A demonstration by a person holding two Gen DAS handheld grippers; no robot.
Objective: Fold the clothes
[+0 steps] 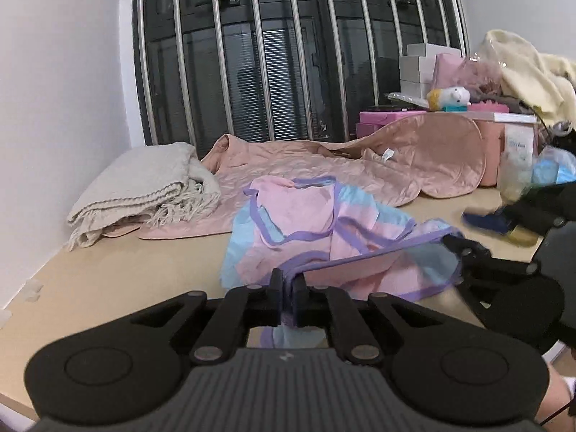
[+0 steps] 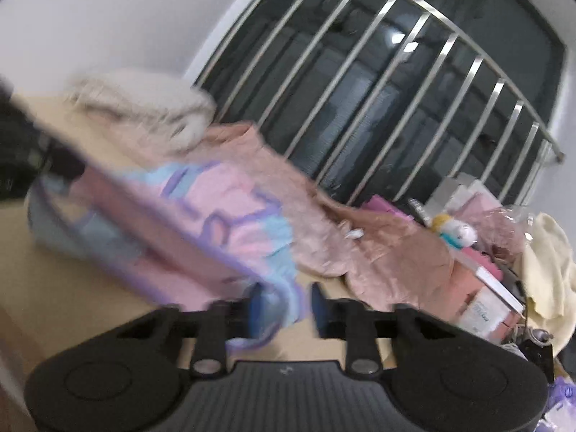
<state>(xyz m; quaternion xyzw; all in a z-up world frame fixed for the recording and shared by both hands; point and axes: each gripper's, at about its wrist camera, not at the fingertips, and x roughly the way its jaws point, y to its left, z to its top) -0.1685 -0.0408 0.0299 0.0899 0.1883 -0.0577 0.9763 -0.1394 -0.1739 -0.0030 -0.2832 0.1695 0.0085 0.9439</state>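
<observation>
A pink and light-blue garment with purple trim (image 1: pixel 316 237) lies crumpled on the tan table (image 1: pixel 108 288). My left gripper (image 1: pixel 287 288) is shut on its near purple hem, which runs taut to the right. My right gripper (image 2: pixel 284 306) stands open, with the garment's blue and purple edge (image 2: pixel 273 309) hanging between its blue pads; the view is blurred. The garment (image 2: pixel 201 223) stretches from there toward the left gripper at the left edge. The right gripper also shows at the right of the left wrist view (image 1: pixel 468 248).
A salmon satin cloth (image 1: pixel 324 165) lies spread behind the garment. A folded beige knit blanket (image 1: pixel 144 187) sits at back left. Pink boxes, a plush toy (image 1: pixel 450 97) and cream cloth (image 1: pixel 532 72) crowd the back right. A barred window (image 1: pixel 288 54) stands behind.
</observation>
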